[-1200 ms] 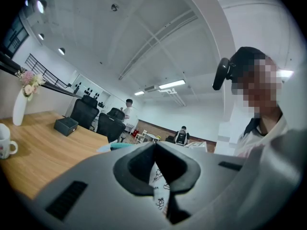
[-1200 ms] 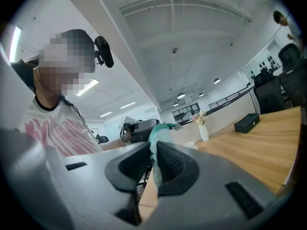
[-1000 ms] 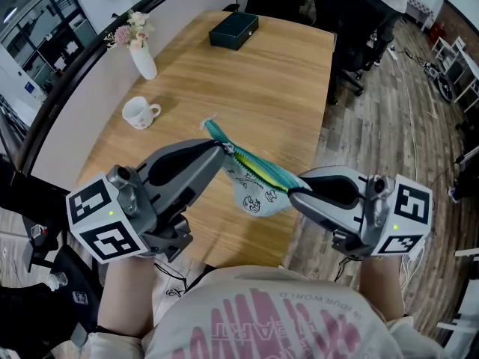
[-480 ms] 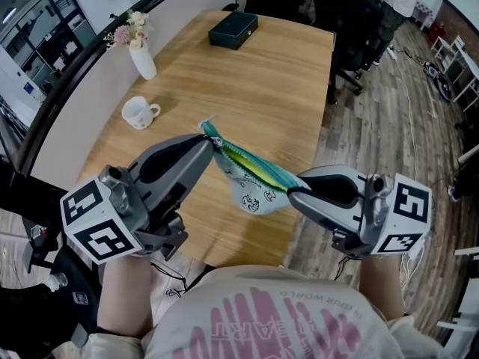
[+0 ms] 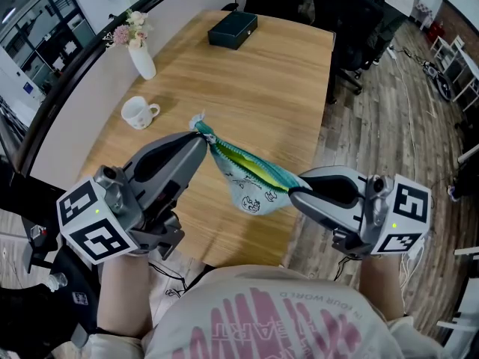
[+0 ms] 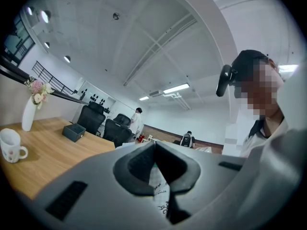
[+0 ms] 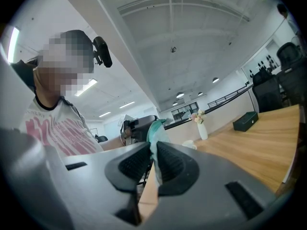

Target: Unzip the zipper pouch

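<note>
The zipper pouch [image 5: 251,182], teal along the top with a pale printed body, is hanging in the air between the two tools, over the near edge of the table [image 5: 254,88] and touching nothing else. The left hand-held gripper [image 5: 200,134] is pinching the pouch's left end at the zipper line, its jaws pressed together on the fabric with a small pale tab poking out past the tips; whether that is the zipper pull itself is too small to tell. The right hand-held gripper [image 5: 293,191] is clamping the pouch's right end, its jaws standing narrowly apart with teal fabric squeezed between the pads. Compared with a second ago, the left tool is sitting further out toward the upper left of the head view, while the right one is keeping its place, so the pouch is now stretching longer between them and its yellow-green zipper line is showing along more of the top. Further out on the table, a white mug [image 5: 138,113], a white vase of flowers [image 5: 142,58] and a dark box [image 5: 233,30] are standing well apart from the pouch, unchanged.
</note>
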A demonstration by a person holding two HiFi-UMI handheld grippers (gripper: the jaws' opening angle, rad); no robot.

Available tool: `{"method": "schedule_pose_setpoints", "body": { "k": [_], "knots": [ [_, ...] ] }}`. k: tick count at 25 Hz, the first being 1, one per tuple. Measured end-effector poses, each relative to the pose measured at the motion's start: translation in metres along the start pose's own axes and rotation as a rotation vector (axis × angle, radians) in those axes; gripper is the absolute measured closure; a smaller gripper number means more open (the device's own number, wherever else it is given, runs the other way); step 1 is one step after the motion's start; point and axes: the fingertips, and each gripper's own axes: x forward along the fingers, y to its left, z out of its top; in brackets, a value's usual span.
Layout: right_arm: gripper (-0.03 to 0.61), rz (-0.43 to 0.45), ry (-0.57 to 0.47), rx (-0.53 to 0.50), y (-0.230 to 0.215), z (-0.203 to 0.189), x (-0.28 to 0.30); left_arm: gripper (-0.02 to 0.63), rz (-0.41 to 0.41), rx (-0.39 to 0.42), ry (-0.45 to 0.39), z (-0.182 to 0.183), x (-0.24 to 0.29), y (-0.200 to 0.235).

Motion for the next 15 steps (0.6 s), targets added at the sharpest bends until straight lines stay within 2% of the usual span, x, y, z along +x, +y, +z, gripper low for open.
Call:
{"method": "schedule_pose_setpoints", "body": {
  "k": [15],
  "knots": [
    [0.538, -0.017, -0.002, 0.006, -0.0037, -0.0022, -0.0057, 0.607, 0.032, 0.014, -0.008, 0.0021, -0.0048, 0.0039]
  ]
}}
